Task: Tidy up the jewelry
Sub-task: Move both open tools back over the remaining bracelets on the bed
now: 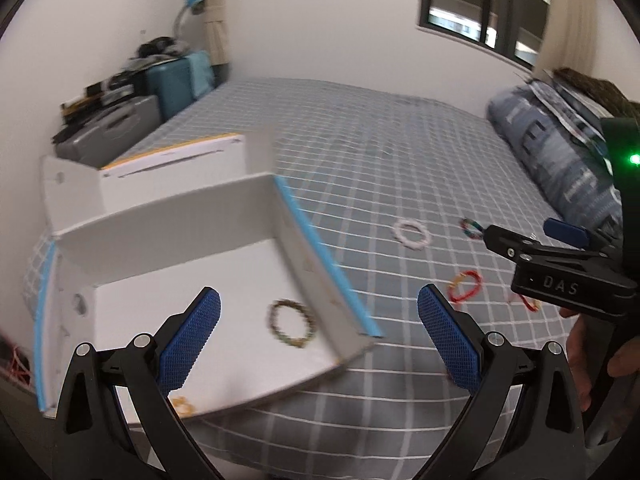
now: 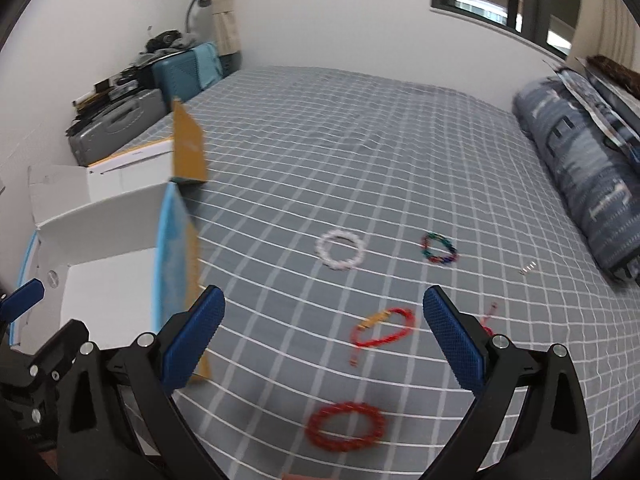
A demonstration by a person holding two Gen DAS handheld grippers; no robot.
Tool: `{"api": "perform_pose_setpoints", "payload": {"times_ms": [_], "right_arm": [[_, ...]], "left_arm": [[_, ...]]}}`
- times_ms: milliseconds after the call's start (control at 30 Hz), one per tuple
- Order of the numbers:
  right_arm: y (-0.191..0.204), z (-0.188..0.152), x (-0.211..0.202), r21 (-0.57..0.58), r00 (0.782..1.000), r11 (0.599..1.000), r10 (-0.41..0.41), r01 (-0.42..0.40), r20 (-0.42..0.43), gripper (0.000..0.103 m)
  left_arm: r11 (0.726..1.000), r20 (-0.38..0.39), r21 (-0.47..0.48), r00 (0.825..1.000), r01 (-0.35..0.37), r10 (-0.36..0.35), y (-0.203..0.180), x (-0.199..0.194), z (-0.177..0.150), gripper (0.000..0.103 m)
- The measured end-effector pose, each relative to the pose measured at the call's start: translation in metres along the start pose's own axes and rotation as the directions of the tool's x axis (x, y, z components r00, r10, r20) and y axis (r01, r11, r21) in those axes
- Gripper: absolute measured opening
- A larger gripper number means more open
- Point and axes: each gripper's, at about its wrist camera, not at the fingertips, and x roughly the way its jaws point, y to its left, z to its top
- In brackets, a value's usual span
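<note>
A white cardboard box [image 1: 224, 216] with blue edges lies open on the bed; an olive beaded bracelet [image 1: 291, 323] and a small yellow piece [image 1: 182, 405] lie inside it. My left gripper [image 1: 319, 336] hovers open over the box's right wall. On the checked bedsheet lie a white bracelet [image 2: 341, 249], a multicoloured bracelet [image 2: 439, 249], a red cord bracelet [image 2: 384, 328] and a red beaded bracelet [image 2: 346, 426]. My right gripper [image 2: 322, 340] is open above the red cord bracelet, holding nothing. It also shows in the left wrist view as the right gripper [image 1: 516, 242].
The box [image 2: 108, 216] sits at the bed's left edge, next to a grey case [image 2: 116, 128] and a teal suitcase [image 2: 180, 74]. A rolled blue quilt [image 2: 580, 176] lies along the right. A small metal piece [image 2: 528, 267] lies near it. A hand [image 1: 580, 352] holds the right gripper.
</note>
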Motion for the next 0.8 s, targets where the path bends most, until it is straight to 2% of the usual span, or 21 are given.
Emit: {"api": "perform_pose_setpoints", "payload": {"times_ms": [167, 367, 500, 600, 800], "right_arm": [[-0.048, -0.015, 0.006, 0.054, 0.999, 0.997, -0.046, 0.047, -0.021, 0.095], [-0.101, -0.034, 0.025, 0.113, 0.993, 0.988, -0.102, 0.109, -0.062, 0.095], [-0.126, -0.046, 0.044, 0.132, 0.987, 0.981, -0.134, 0.146, -0.093, 0.095], [-0.141, -0.055, 0.06, 0.142, 0.982, 0.977, -0.143, 0.16, -0.122, 0.095], [-0.162, -0.069, 0.091, 0.164, 0.978, 0.975, -0.121, 0.149, -0.168, 0.095]], "left_arm": [[0.996, -0.032, 0.058, 0.997, 0.074, -0.072, -0.044, 0.018, -0.007, 0.097], [0.984, -0.075, 0.124, 0.99, 0.129, -0.121, -0.089, 0.043, -0.019, 0.097], [0.973, -0.075, 0.175, 0.988, 0.149, -0.138, -0.114, 0.057, -0.03, 0.097], [0.96, -0.109, 0.209, 0.98, 0.188, -0.168, -0.129, 0.076, -0.043, 0.097], [0.956, -0.198, 0.217, 0.968, 0.198, -0.156, -0.143, 0.113, -0.065, 0.097]]}}
